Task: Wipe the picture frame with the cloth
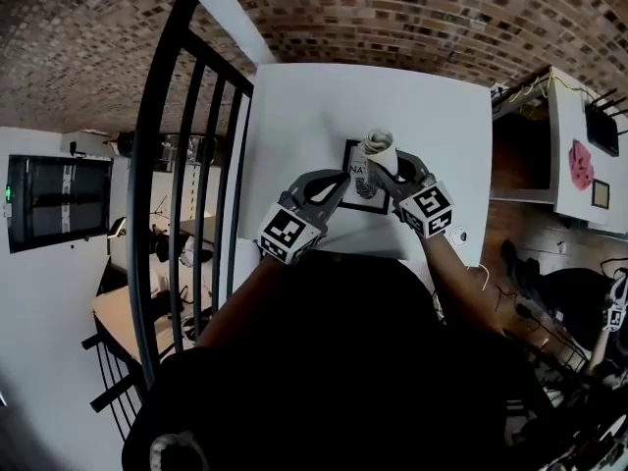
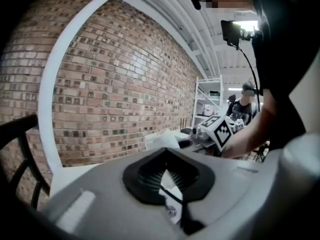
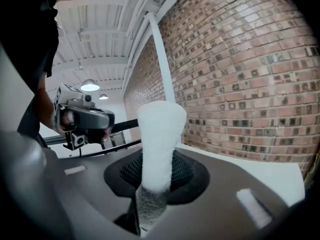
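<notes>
Gripping the frame (image 1: 365, 189) by its left edge with the left gripper (image 1: 339, 186), over the white surface (image 1: 294, 116). Hard to call whether lying flat there or lifted a touch. Confirmed in the left gripper view: a thin white-and-black edge of the frame (image 2: 172, 201) nipped between fingers drawn almost fully together.

Pinching a rolled cloth (image 1: 379, 145) in the right gripper (image 1: 392, 170), up at the frame's far edge, towards its right corner. In the right gripper view, fingers closed snugly round the lower part of the cloth (image 3: 159, 134), leaving the fluffy end standing well clear above them.

Looks like the very start of the wipe, or barely into it. Both things in hand and the cloth brought right up to the frame, but no telling whether actually touching it yet. No cleaned patch or streak to judge by either.

Still to do, on that reading, nearly everything: pressing the cloth onto the frame's face, sweeping across and round the border, steadying from the frame's left side throughout.
</notes>
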